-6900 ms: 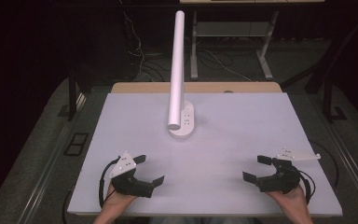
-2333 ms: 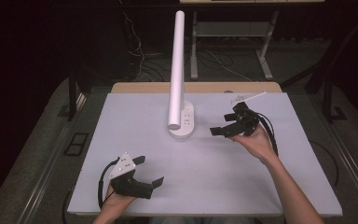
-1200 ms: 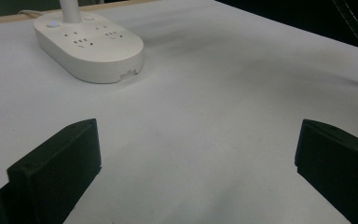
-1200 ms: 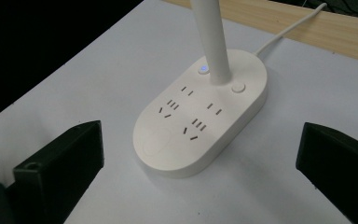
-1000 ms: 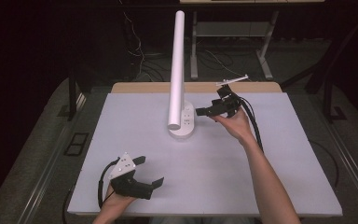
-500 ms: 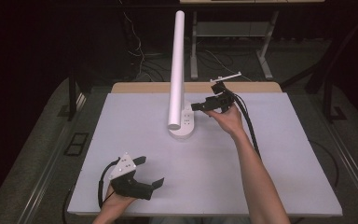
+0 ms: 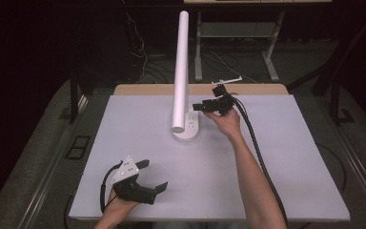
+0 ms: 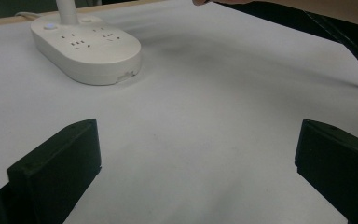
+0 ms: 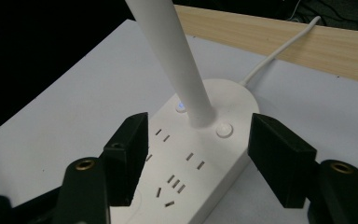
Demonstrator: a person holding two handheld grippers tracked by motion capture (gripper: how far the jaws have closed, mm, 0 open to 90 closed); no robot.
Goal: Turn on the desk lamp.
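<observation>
The left gripper rests low at the near left of the table, held in the left hand with its jaws spread wide and nothing between them. In the left gripper view only bare white surface lies between the two black jaws, with the base well off ahead. It looks parked — out of the way, leaving the middle of the table free for the other arm.

At the centre stands the lamp: a flat white oval base with socket slots on top, and a white tube rising from it, leaning toward the camera. It sits toward the far middle of the table, its cord running off over the wooden edge behind — likely why it stays back there, near its supply.

To the right of the tube, the right gripper is reached forward on an outstretched arm, its cable trailing back along the forearm. In the right gripper view its jaws stand open either side of the base's far end, above it, apparently not touching; the tube foot and two round buttons — one lit, one plain — lie between them. My guess is the gripper is lined up to press a button or take the tube, though which I cannot tell.
</observation>
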